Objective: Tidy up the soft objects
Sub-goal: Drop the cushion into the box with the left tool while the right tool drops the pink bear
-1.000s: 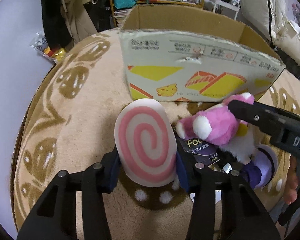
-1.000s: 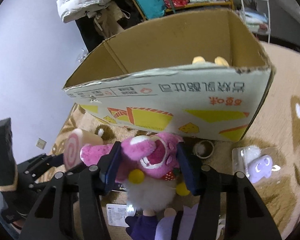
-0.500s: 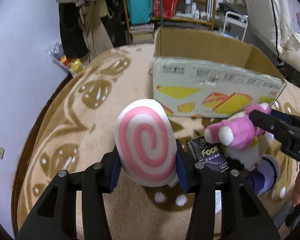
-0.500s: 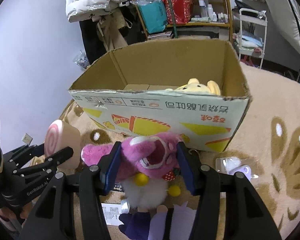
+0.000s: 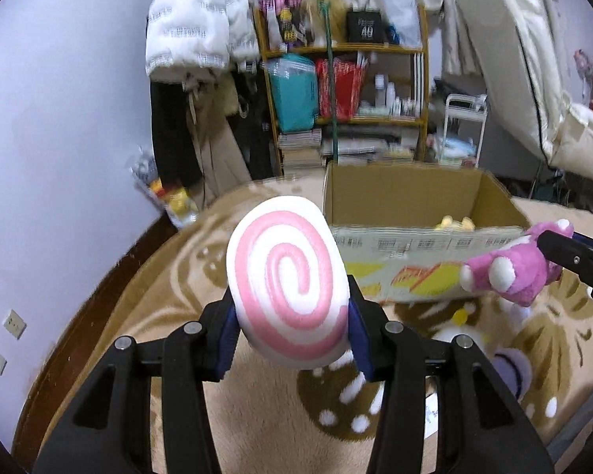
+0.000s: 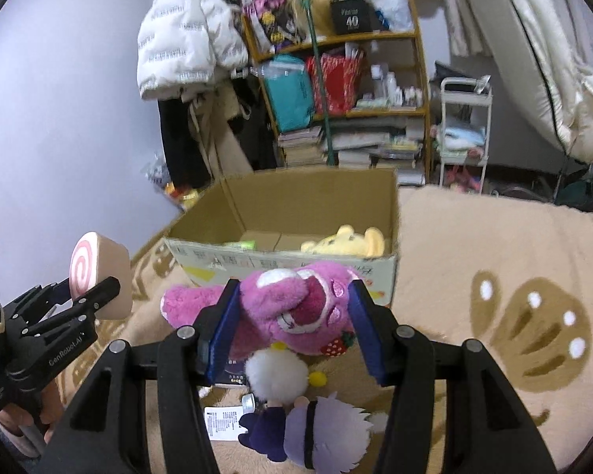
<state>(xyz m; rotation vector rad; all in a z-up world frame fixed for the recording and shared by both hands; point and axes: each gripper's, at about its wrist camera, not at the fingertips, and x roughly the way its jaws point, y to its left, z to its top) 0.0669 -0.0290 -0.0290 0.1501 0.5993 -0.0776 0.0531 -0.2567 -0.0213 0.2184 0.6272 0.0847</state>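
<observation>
Left wrist view: the left gripper (image 5: 290,330) is clamped on one swirl cushion (image 5: 284,282), its blue pads pressed into the cushion's sides, held up off the rug (image 5: 146,316). At 1 o'clock from the cushion stands one open box (image 5: 415,237), its near rim just behind the cushion's right edge; a bit of yellow plush (image 5: 454,223) shows over that rim. At 3 o'clock the right gripper's black finger reaches in from the frame edge with the pink plush (image 5: 510,274). The rug between cushion and box lies bare; to the left its rim meets dark floor and a wall (image 5: 59,138).

Right wrist view: the right gripper (image 6: 294,326) is clamped on one pink plush (image 6: 292,312), pads pressing its head from both sides, the toy's arm sticking out to 9 o'clock. Below it, at 6 o'clock, one purple-and-white plush (image 6: 316,430) lies on the rug (image 6: 474,245). The box (image 6: 316,205) sits at 12 o'clock, its top open, one yellow plush (image 6: 348,243) inside against the right wall. Right of the box the rug is open. At 9 o'clock the left gripper (image 6: 85,296) holds the cushion (image 6: 99,272).
</observation>
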